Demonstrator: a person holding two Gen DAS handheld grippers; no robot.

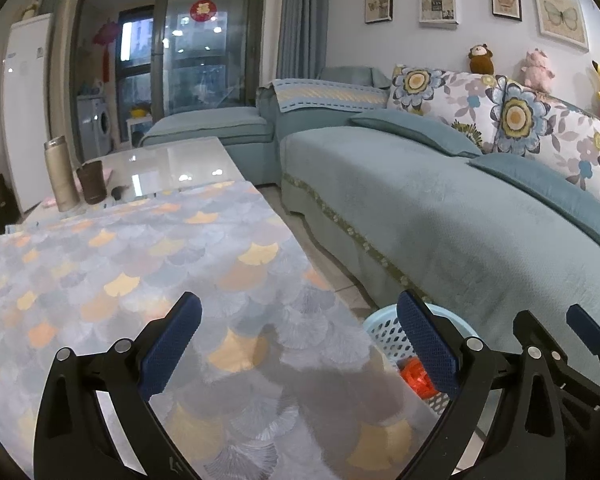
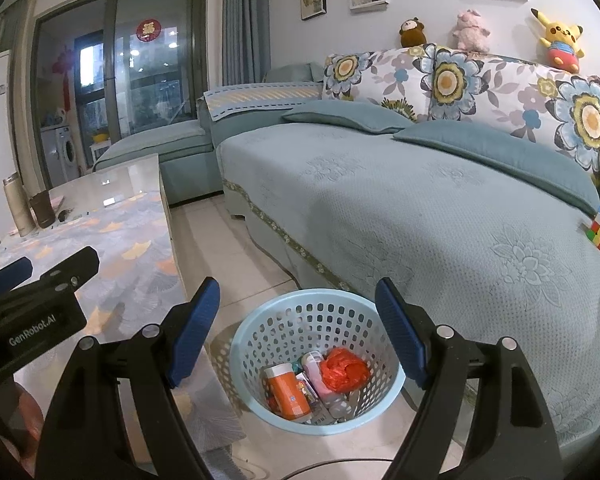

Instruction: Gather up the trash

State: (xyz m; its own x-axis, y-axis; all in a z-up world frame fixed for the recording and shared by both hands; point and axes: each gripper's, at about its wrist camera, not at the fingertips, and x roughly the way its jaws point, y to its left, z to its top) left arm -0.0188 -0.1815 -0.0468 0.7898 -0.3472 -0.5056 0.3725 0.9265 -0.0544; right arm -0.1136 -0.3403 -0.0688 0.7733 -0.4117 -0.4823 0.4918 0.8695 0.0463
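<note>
The right gripper point(image 2: 298, 332) is nearest to the camera, its two blue pads spread wide with nothing between them. Directly under it, on the tiled floor point(image 2: 236, 240), stands a light blue basket point(image 2: 260, 320) with holes in its wall. It stands between the low table and the sofa point(image 2: 420, 216). Inside the basket lies the trash: an orange bottle point(image 2: 287, 394) with a white cap, a pink bottle point(image 2: 316, 372), a crumpled red plastic bag point(image 2: 344, 368), and some smaller pieces below them (too much covered to tell what they are).

The left gripper point(image 1: 298, 342) hovers over the table cloth point(image 1: 140, 264) with the fan pattern; its pads also stand wide apart and hold nothing. In its view only the rim of the basket point(image 1: 380, 322) and a bit of the red bag point(image 1: 416, 376) show behind the right pad.

At the far end of the table stand a tall metal flask point(image 1: 60, 174) and just beside it a dark brown cup point(image 1: 92, 182); what is inside them I cannot tell
</note>
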